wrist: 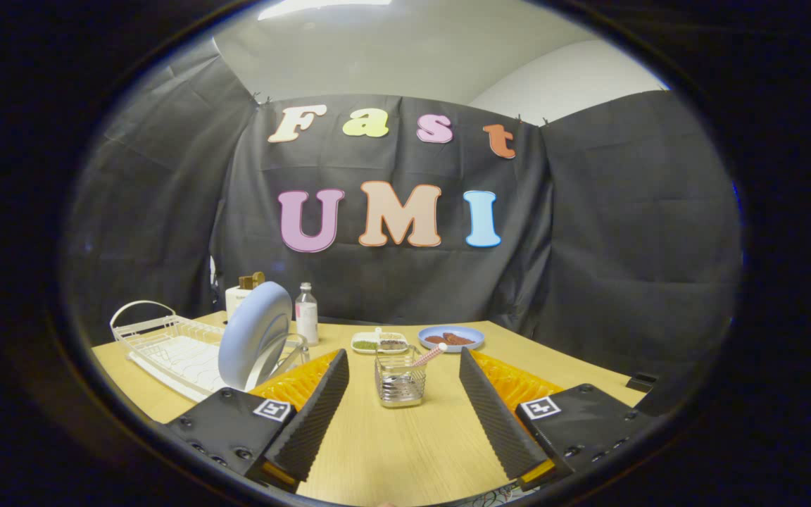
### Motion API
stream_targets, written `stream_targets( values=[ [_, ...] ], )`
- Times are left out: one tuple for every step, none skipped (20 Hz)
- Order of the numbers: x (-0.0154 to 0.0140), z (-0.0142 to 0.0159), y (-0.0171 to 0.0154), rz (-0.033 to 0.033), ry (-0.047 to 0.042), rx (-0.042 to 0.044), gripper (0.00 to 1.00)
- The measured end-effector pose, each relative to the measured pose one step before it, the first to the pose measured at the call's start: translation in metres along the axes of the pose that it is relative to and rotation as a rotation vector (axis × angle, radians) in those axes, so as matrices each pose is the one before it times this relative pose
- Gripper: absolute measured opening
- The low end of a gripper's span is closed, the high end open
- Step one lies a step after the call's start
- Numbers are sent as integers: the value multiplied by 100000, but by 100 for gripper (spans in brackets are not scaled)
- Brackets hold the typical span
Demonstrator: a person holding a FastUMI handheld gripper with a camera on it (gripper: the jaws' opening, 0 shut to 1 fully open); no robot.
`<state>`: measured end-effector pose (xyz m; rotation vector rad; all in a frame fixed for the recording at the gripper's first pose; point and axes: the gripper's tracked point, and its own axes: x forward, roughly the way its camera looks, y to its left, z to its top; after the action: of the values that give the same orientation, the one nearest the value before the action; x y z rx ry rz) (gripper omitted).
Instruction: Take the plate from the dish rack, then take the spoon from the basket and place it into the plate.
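A pale blue plate point(256, 334) stands on edge in the white wire dish rack point(166, 345), off to the left of my left finger. A small wire basket point(400, 380) sits on the wooden table just ahead of the fingers, roughly between them, and a spoon with a pink striped handle point(429, 355) leans out of it to the right. My gripper point(402, 359) is open, hovering low over the table with nothing between its fingers.
Beyond the basket lie a small white tray point(379, 343) with food and a blue plate point(451, 338) with brown pieces. A clear bottle point(306, 314) and a white toaster-like box point(242, 294) stand behind the rack. Black cloth walls close off the table's far sides.
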<state>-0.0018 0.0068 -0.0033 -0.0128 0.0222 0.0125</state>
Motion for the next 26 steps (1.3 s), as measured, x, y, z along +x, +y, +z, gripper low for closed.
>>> stream_targets(
  values=[
    [-16, 0, -20, -127, 107, -20, 100],
    [47, -60, -13, -120, 187, 142, 100],
    [30, 11, 39, -34, 75, 208, 100],
    [-5, -107, -39, 43, 125, 95, 100],
    [44, -31, -35, -114, 192, -109, 100],
    [55, -133, -170, -360, 230, -164, 100],
    [26, 29, -64, -228, 174, -111, 100],
    [50, -145, 45, -21, 296, 19, 100],
    [17, 54, 22, 17, 182, 85, 100],
    [-12, -64, -10, 23, -2, 76, 100],
    [61, 129, 8, -74, -1, 105, 100],
    [58, 68, -116, -260, 134, 237, 100],
    [9, 263, -100, -617, 128, 211, 100],
    [93, 344, -158, -1132, 5, -73, 100],
    [239, 619, -263, -2004, -165, -503, 100],
    [455, 730, -320, -2451, -4, -906, 100],
    [493, 849, -332, -3161, 492, -1063, 100],
    [546, 907, -295, -3217, 366, -1295, 100],
    [581, 1122, -45, -2728, 449, -1413, 100],
    [627, 1253, 253, -2074, 178, -1467, 100],
    [548, 1313, 467, -1567, 847, -1574, 100],
    [616, 1161, 724, -1275, 1016, -1650, 100],
    [387, 1282, 683, -1250, 1229, -1473, 100],
    [253, 1374, 976, -420, 1047, -1092, 100],
    [255, 1622, 1408, 569, 1147, -921, 100],
    [396, 1519, 1687, 715, 2023, -1323, 100]
  ],
)
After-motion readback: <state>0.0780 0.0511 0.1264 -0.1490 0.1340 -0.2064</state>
